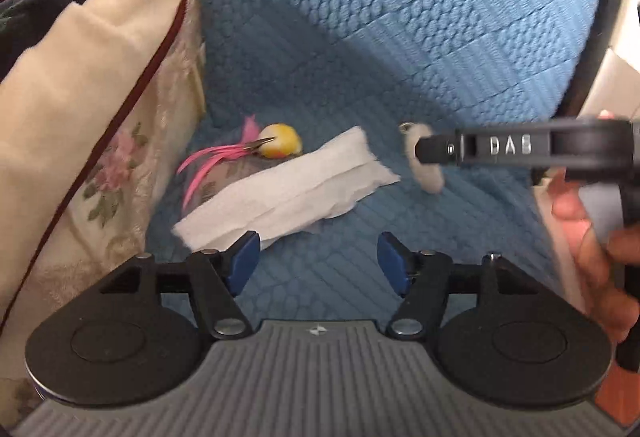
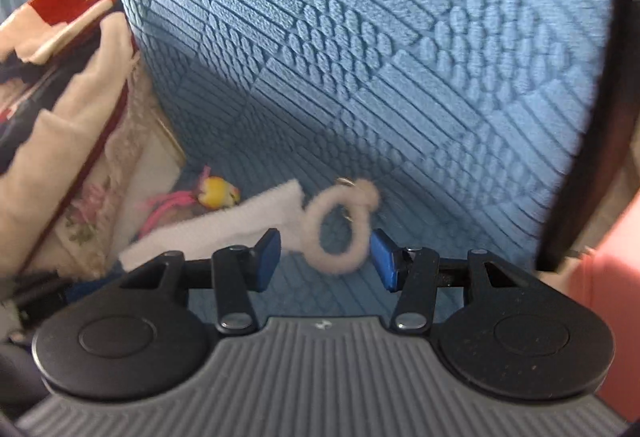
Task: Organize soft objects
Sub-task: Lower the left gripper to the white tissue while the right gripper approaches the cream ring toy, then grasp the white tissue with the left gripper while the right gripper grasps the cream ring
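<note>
On the blue textured seat cover [image 1: 328, 301] lie a folded white tissue [image 1: 288, 193], a yellow ball toy with pink feathers [image 1: 280, 147] behind it, and a white fluffy ring [image 1: 430, 181] to the right. My left gripper [image 1: 318, 263] is open just in front of the tissue, with nothing between its blue pads. My right gripper [image 1: 420, 152] comes in from the right, its tip over the ring. In the right wrist view the fluffy ring [image 2: 340, 237] lies between the fingers of the open right gripper [image 2: 326, 259], close to the right pad; the tissue [image 2: 224, 233] and the toy [image 2: 218, 193] sit to the left.
A beige cushion with a dark red edge [image 1: 92, 85] and floral fabric [image 1: 116, 173] crowd the left side. The blue padded backrest [image 2: 360, 57] rises behind the seat. A dark frame [image 2: 592, 141] borders the right. A person's hand [image 1: 584, 237] holds the right gripper.
</note>
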Demonstrator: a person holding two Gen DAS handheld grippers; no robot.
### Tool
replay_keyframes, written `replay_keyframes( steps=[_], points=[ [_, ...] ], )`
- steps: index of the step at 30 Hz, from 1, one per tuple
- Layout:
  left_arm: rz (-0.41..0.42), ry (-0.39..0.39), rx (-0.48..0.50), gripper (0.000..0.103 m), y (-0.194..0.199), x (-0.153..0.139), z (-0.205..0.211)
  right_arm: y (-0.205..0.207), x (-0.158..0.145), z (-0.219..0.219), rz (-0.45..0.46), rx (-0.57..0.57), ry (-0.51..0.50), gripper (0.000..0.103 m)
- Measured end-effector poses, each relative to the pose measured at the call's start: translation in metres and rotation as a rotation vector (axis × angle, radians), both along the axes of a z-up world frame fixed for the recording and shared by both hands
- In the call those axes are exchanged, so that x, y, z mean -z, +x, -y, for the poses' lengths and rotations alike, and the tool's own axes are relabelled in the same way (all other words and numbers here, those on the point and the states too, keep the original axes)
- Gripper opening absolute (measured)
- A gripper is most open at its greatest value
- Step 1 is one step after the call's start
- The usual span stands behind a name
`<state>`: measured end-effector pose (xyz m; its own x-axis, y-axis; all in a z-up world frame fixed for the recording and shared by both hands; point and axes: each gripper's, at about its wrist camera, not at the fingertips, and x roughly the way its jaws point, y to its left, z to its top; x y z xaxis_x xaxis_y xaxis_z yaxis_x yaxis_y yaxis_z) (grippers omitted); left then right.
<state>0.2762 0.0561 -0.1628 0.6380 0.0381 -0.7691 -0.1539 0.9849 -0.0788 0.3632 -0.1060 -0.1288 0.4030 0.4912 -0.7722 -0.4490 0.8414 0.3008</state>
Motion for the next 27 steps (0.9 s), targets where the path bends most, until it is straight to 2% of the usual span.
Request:
replay_keyframes(
  steps=[4, 8, 11, 15, 19, 22, 24, 25, 26, 27],
  points=[
    [0.001, 0.032, -0.020, 0.071, 0.001, 0.002, -0.002, 0.013, 0.008, -0.012, -0.011, -0.026, 0.018, 0.052],
    [-0.027, 0.054, -0.047, 0.072, 0.005, 0.009, -0.003, 0.015, 0.014, -0.023, 0.009, -0.055, -0.023, 0.052],
    [-0.042, 0.070, -0.088, 0.072, 0.007, 0.016, -0.006, 0.018, 0.018, -0.020, 0.030, -0.027, -0.040, 0.052],
    [-0.051, 0.102, -0.131, 0.072, 0.006, 0.019, -0.010, 0.026, 0.024, -0.010, -0.009, -0.001, -0.019, 0.052],
    [-0.065, 0.115, -0.195, 0.072, 0.004, 0.021, -0.019, 0.025, 0.023, -0.005, -0.013, -0.013, 0.010, 0.052],
    [-0.068, 0.081, -0.223, 0.072, 0.003, 0.023, -0.025, 0.020, 0.024, -0.012, -0.018, -0.056, 0.012, 0.051],
    [-0.065, 0.062, -0.219, 0.069, 0.001, 0.023, -0.026, 0.014, 0.026, -0.020, 0.020, -0.081, -0.032, 0.051],
    [-0.064, 0.063, -0.206, 0.065, 0.001, 0.023, -0.026, 0.011, 0.026, -0.024, 0.041, -0.093, -0.048, 0.051],
    [-0.064, 0.066, -0.194, 0.055, 0.002, 0.024, -0.025, 0.010, 0.027, -0.026, 0.054, -0.100, -0.059, 0.048],
    [-0.066, 0.069, -0.186, 0.052, 0.002, 0.025, -0.024, 0.010, 0.028, -0.028, 0.061, -0.108, -0.064, 0.048]
  ],
)
